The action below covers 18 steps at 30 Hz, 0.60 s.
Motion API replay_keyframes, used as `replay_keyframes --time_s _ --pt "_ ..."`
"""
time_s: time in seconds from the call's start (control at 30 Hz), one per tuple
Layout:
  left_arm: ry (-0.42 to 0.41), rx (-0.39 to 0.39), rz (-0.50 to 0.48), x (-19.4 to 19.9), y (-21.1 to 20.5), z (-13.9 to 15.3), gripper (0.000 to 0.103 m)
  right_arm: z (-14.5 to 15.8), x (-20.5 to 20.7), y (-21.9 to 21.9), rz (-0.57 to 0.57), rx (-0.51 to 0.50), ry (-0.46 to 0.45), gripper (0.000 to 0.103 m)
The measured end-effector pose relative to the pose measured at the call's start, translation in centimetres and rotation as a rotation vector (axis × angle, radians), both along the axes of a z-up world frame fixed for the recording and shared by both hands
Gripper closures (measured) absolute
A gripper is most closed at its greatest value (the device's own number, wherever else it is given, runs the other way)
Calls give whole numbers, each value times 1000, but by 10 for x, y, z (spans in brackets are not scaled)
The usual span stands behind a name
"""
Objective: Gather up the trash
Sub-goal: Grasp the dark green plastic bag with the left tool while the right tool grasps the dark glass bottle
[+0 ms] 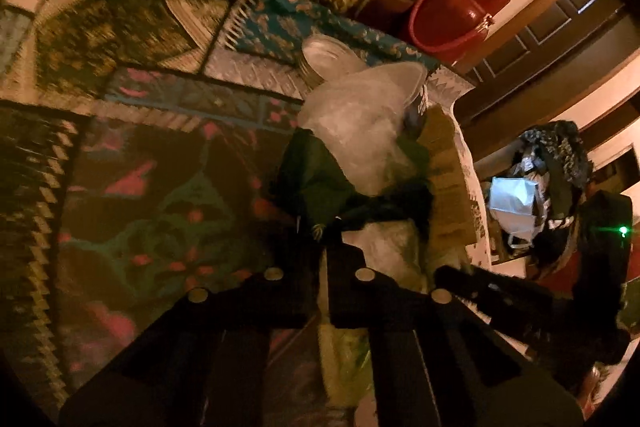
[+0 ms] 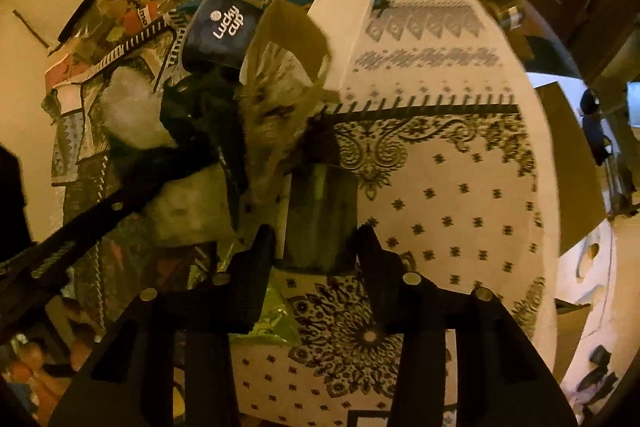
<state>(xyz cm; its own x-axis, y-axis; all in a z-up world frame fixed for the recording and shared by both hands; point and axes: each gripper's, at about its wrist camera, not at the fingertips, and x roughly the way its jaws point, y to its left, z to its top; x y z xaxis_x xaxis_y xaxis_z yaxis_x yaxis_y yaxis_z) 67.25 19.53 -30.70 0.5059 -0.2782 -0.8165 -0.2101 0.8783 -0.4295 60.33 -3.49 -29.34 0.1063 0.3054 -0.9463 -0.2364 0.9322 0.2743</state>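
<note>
Table cloth (image 2: pixel 460 163): pale, dark paisley and small motifs, spread under the right gripper; a darker patterned rug-like cover (image 1: pixel 140 187) lay under the left one.
Trash heap (image 1: pixel 360 131): piled where the two covers met. It held a crumpled clear plastic wrap (image 1: pixel 352 135), a dark green bag (image 1: pixel 316 183), a navy "Lucky cup" paper cup (image 2: pixel 224 31) on its side, a torn brown card flap (image 2: pixel 292 27) and a white box (image 2: pixel 348 15).
Left gripper (image 1: pixel 326 247): pitched steeply down, jaws clenched together at the near edge of the dark green bag; whether they pinched the bag's rim I could not tell, the view was dark and blurred.
Right gripper (image 2: pixel 316 243): pointed almost straight down, fingers (image 2: pixel 260 259) part-way apart on either side of a dark upright can-like piece (image 2: pixel 320 215). Fingers stood just beside its lower sides; pressing contact could not be made out.
Heap relative to grippers: directly ahead of both, left gripper's arm crossing in from the left in the right wrist view.
</note>
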Motion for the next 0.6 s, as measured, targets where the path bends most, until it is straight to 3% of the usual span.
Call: replay_keyframes --time_s 0.27,0.6 --pt "-55 201 -42 -46 14 47 100 16 -27 3 -68 -60 -56 65" --pt "-90 291 -107 -111 38 62 100 -8 -58 -21 -118 -127 24 64"
